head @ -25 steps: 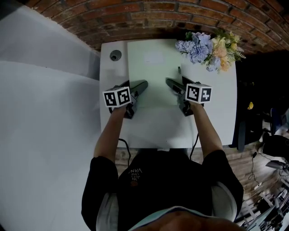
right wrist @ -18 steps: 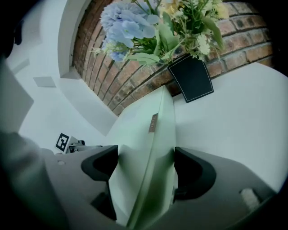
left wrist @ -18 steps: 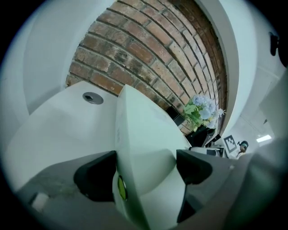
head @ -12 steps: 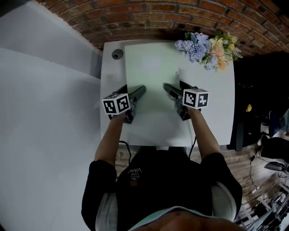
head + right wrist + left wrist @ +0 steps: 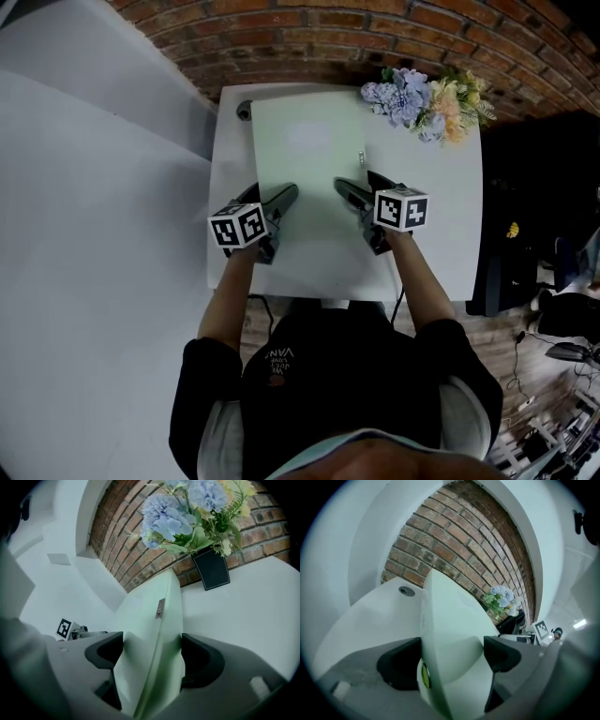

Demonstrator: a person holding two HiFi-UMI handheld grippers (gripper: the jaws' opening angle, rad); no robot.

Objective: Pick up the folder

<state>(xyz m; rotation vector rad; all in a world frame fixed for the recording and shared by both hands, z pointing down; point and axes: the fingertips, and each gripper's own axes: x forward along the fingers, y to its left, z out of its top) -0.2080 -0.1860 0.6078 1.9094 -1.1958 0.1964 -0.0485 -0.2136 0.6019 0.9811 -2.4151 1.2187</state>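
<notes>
Pinching pale green flat plastic folder point(image 5: 309, 155), centre frame, by opposite side edges with left gripper point(image 5: 278, 199) and right gripper point(image 5: 354, 186). Likely beginning lift; next, needing even raising.

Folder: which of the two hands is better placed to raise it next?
Right, probably, though narrowly: the right gripper has both jaws pressed on one edge of the folder. The left gripper holds the opposite edge, but the folder bows there.
</notes>
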